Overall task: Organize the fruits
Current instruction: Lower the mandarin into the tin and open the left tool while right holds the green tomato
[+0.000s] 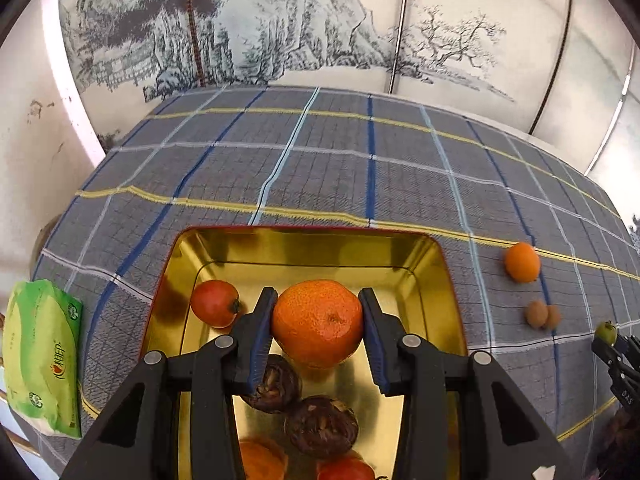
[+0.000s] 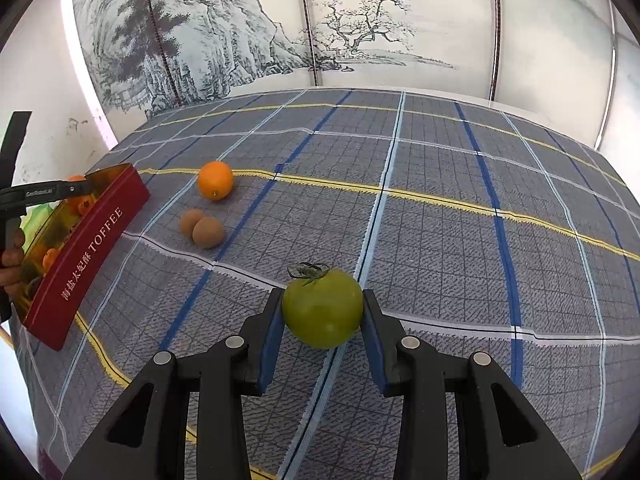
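Note:
My left gripper (image 1: 318, 322) is shut on a large orange mandarin (image 1: 318, 326), held over the gold inside of a red tin (image 1: 400, 246). In the tin lie a red tomato (image 1: 215, 303), two dark brown round fruits (image 1: 320, 426) and more orange and red fruit at the bottom edge. My right gripper (image 2: 322, 312) is shut on a green tomato (image 2: 322, 306) with a dry stalk, just above the checked cloth. On the cloth lie a small orange (image 2: 215, 180) and two small brown fruits (image 2: 202, 228). The red tin (image 2: 92, 248) stands at the left in the right wrist view.
A grey checked cloth (image 1: 320, 168) covers the table. A green pack of tissues (image 1: 42, 356) lies left of the tin. A painted screen (image 2: 280, 28) stands behind the table. A hand (image 2: 12, 256) holds the left gripper's handle at the left edge.

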